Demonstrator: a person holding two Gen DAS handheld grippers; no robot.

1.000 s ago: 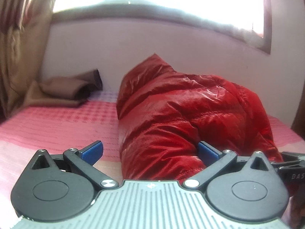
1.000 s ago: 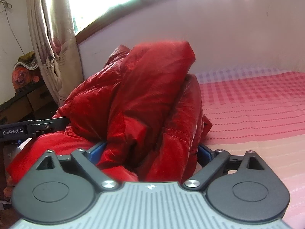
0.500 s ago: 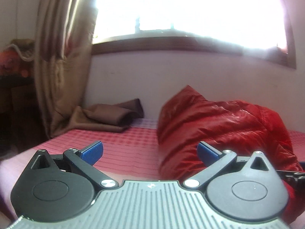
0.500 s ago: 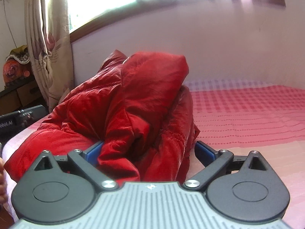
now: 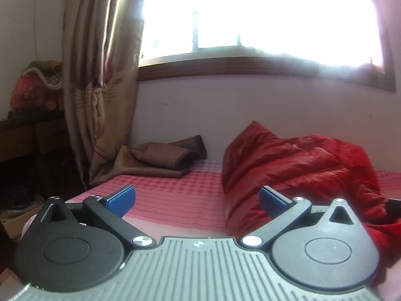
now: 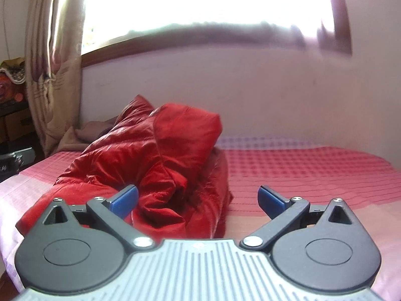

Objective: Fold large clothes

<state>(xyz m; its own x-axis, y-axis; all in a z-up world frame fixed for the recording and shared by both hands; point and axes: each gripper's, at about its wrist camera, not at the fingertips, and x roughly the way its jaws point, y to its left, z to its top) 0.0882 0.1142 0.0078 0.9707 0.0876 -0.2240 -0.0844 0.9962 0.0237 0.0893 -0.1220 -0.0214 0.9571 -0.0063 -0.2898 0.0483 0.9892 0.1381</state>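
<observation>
A shiny red puffer jacket (image 5: 300, 170) lies bunched in a heap on the pink checked bed (image 5: 175, 195). It also shows in the right wrist view (image 6: 160, 155), left of centre. My left gripper (image 5: 196, 200) is open and empty, held back from the jacket, which lies ahead to its right. My right gripper (image 6: 198, 200) is open and empty, with the jacket's near edge just ahead between its blue pads (image 6: 269, 197) and to the left.
A folded brown cloth (image 5: 165, 158) lies at the bed's far left by the wall. A beige curtain (image 5: 100, 87) hangs at the left under a bright window. A dark cabinet with clutter (image 5: 30, 115) stands off the bed's left side. The wall runs behind the bed.
Both grippers have pulled back and up from the jacket, which now sits farther away and lower in both views. Fabric no longer lies between the right gripper's fingers.
</observation>
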